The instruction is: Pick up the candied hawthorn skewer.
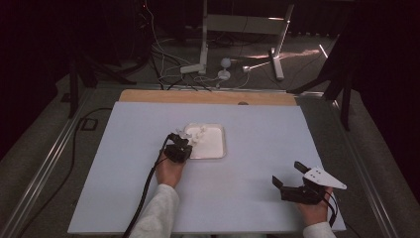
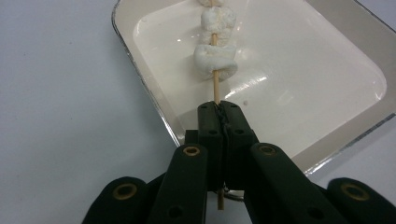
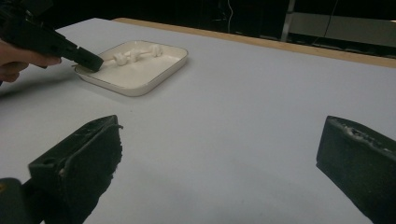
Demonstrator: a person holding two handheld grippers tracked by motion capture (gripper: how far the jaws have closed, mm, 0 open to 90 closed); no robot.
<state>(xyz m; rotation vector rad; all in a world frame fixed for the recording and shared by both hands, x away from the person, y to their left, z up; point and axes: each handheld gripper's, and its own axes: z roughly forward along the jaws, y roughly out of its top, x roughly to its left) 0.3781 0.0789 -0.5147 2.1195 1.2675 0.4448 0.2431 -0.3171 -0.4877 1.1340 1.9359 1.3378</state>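
Fingers (image 2: pixel 233 130) of the left gripper (image 2: pixel 219 109) clamp the thin wooden skewer (image 2: pixel 215 86); white marshmallows (image 2: pixel 215 60) lie toward twelve o'clock over the shallow white tray (image 2: pixel 327 144). Right gripper (image 3: pixel 219 158) gapes wide, holding nothing.

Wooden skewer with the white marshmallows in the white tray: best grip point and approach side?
Grip the bare stick end of the thin wooden skewer, below the lowest white marshmallow, coming in over the near rim of the white rectangular tray. That end is hard and clear; the marshmallows look soft. The left gripper is shut there.
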